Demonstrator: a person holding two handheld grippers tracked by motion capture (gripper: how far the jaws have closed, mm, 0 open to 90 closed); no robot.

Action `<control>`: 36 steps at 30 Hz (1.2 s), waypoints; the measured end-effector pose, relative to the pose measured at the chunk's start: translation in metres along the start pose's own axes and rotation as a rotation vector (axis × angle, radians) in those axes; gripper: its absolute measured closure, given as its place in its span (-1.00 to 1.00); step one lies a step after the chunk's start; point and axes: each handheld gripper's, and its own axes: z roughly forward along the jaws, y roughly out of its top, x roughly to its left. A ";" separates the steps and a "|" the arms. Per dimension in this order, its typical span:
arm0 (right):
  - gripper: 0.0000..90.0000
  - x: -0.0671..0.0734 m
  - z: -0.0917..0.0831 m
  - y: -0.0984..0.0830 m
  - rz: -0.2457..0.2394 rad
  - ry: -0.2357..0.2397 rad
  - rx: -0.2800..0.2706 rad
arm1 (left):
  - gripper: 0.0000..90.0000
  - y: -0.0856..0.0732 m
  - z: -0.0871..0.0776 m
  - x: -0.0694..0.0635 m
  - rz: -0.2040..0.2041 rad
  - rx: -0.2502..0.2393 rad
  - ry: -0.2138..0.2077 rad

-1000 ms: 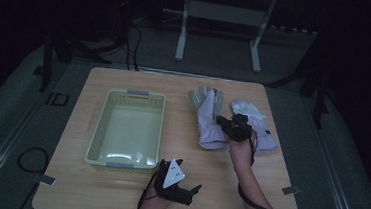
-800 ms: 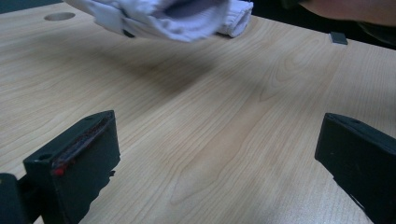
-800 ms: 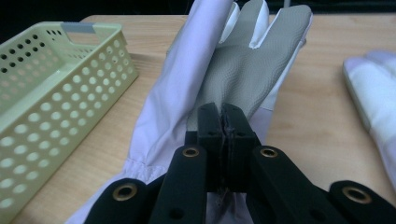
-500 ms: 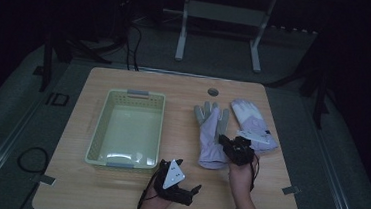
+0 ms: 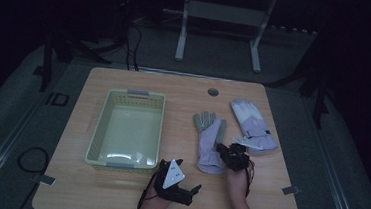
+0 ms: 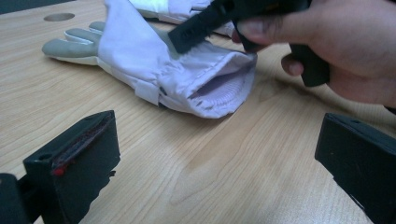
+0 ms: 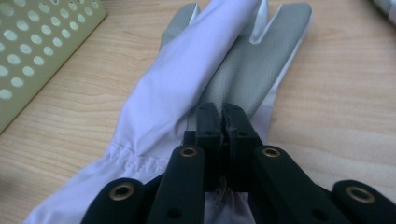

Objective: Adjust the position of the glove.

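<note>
A wooden table (image 5: 116, 189) seen from above in a dim room, described from left to right. On the left sits a pale green plastic basket (image 5: 100, 128) with perforated walls; nothing lies in it. Near the front edge, just right of the basket's near corner, a person's left hand holds the left gripper (image 5: 183, 188) low over bare wood; its two black jaws stand wide apart with nothing between them, and its own camera looks across the table at the open cuff of a glove. Right of centre lies that near glove (image 5: 209, 142), lilac with a grey palm, fingers pointing away from the person, cuff toward them. The right gripper (image 5: 230, 153) is at the cuff's right edge with its jaws pressed together on the lilac fabric, so it appears to be pinching the glove there. A second glove (image 5: 253, 126) lies farther right, just beside the first and flat on the table. The step in hand looks like picking up the near glove; the next move would likely call for lifting it clear and carrying it left, over the basket's rim, before letting go.
</note>
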 end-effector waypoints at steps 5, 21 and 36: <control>0.74 0.002 -0.001 0.003 -0.034 0.002 0.004 | -1.00 0.000 0.000 0.000 -0.004 0.001 -0.003; 0.25 -0.025 -0.027 0.042 -0.170 0.059 -0.044 | -1.00 0.000 0.000 0.001 -0.005 0.005 -0.005; 0.23 -0.096 -0.054 0.084 -0.235 0.026 -0.081 | -1.00 0.000 0.000 0.002 -0.016 0.003 -0.007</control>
